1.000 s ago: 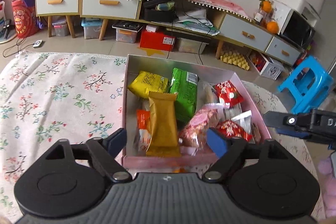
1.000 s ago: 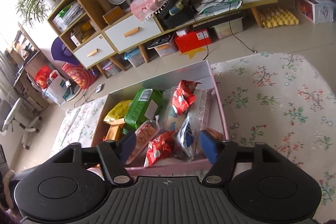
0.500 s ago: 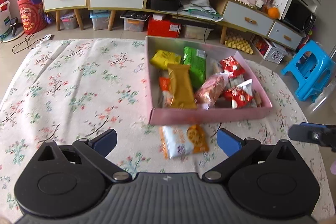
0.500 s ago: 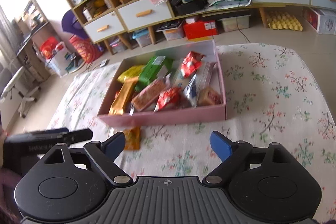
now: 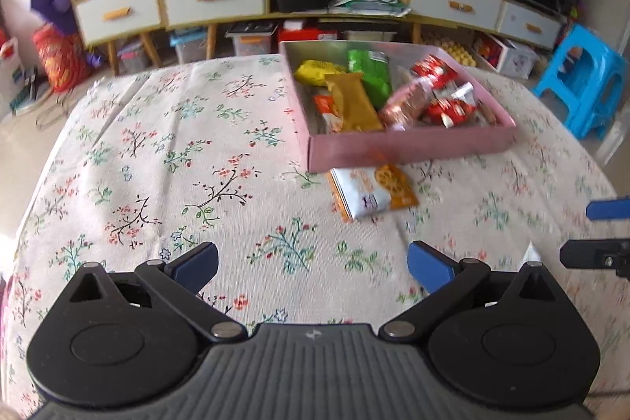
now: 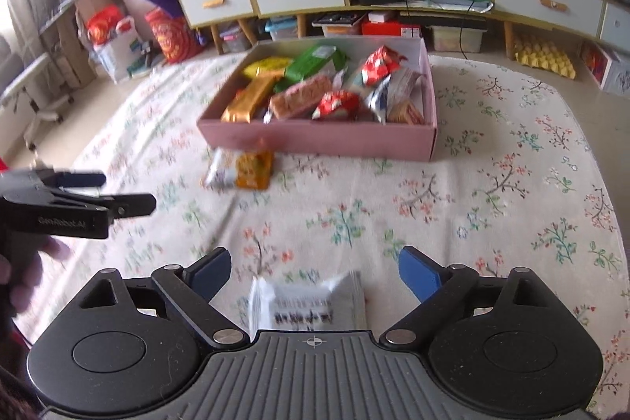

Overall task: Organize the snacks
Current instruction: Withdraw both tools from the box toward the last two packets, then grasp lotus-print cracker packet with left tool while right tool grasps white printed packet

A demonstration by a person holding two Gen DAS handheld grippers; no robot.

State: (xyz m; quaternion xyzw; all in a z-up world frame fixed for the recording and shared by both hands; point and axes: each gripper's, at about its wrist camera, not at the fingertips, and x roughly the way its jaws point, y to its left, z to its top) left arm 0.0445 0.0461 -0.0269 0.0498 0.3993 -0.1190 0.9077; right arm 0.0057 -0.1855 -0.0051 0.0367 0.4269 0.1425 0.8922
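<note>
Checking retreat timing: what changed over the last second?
Both grippers backed away from the pink box. Left gripper is wide open; right gripper is opening, a white packet loose between its jaws. Orange-and-white packet came into view. Box snacks unchanged.

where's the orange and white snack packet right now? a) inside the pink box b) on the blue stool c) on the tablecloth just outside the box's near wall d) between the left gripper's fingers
c: the orange and white snack packet lies flat on the floral tablecloth, against the near wall of the pink box.
</note>
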